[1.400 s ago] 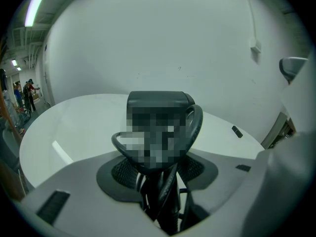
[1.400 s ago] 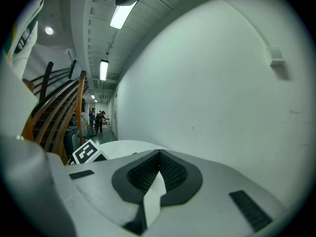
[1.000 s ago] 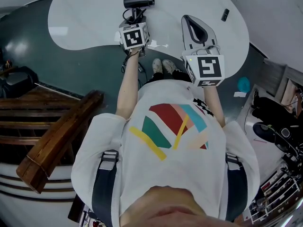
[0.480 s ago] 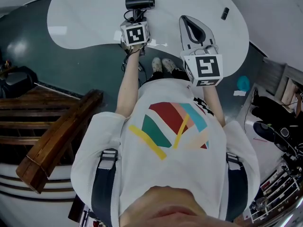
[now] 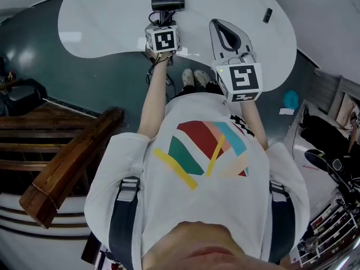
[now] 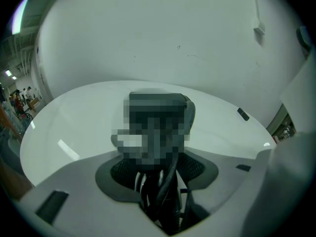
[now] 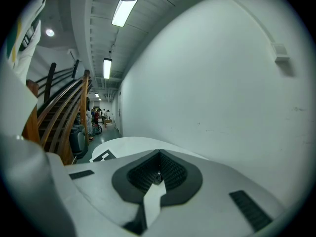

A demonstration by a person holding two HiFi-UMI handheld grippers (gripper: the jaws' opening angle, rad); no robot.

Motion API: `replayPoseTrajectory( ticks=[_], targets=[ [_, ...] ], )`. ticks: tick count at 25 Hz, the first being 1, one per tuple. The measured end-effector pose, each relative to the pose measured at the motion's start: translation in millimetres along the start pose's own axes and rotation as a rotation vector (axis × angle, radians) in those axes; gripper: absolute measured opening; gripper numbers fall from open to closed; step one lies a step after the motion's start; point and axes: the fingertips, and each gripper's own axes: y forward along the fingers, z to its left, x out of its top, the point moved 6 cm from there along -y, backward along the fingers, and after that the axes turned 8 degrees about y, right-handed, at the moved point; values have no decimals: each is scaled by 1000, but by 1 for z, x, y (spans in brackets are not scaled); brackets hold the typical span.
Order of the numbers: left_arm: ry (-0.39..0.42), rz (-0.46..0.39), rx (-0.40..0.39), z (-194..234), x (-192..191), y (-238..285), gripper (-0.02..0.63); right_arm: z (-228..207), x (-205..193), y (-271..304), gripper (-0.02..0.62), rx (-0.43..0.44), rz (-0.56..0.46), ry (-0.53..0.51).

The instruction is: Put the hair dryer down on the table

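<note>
Against the head view one second ago: the left hand-held gripper [image 5: 161, 20] sits slightly farther right and farther over the table [image 5: 101, 21]. The hair dryer [image 5: 167, 3] has shifted with it by a small amount. The right hand-held gripper [image 5: 216, 22] has swung its tip a little to the left, closing some of the gap to the dryer. It remains apart from the dryer.

Left hand-held gripper [image 6: 158, 172]: jaws clamped on the hair dryer [image 6: 158, 122] at its handle, with the black cord [image 6: 168, 181] running down between them. The dryer's barrel lies crosswise over the white table, past the near edge. Contact with the tabletop cannot be judged from either view.

Right hand-held gripper [image 7: 158, 154]: jaw tips meet, nothing between them. It is held over the table to the right of the dryer and points toward a white wall [image 7: 222, 83].

Surroundings:
- A small dark object [image 5: 268, 16] lies on the table well to the right, beyond the right hand-held gripper. It is also seen in the left gripper view [image 6: 243, 113].
- A white scrap [image 5: 188, 53] sits at the table's near edge, between the two marker cubes.
- The cord [image 5: 152, 75] hangs below the left hand toward the dark floor [image 5: 84, 83].
- A teal item [image 5: 290, 100] lies on the floor at right.
- A wooden handrail [image 5: 73, 162] is at lower left.
</note>
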Motion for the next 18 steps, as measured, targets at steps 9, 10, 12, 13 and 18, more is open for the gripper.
replayPoseTrajectory(
  ticks=[9,10,12,13,18],
  targets=[
    [-52,-17,-30,-1,1,-5,280,2,0,-8,9,4,-10,8],
    [-54,-19,-24,-1,1,-5,289,2,0,-8,9,6,-11,10],
    [-56,-19,-5,1,0,-8,314,3,0,-9,9,12,-14,11],
    [-59,-20,2,1,-1,-9,324,4,0,-9,9,14,-16,11],
    [-77,-44,0,1,-1,-21,334,1,6,-11,9,10,-40,10]
  ],
)
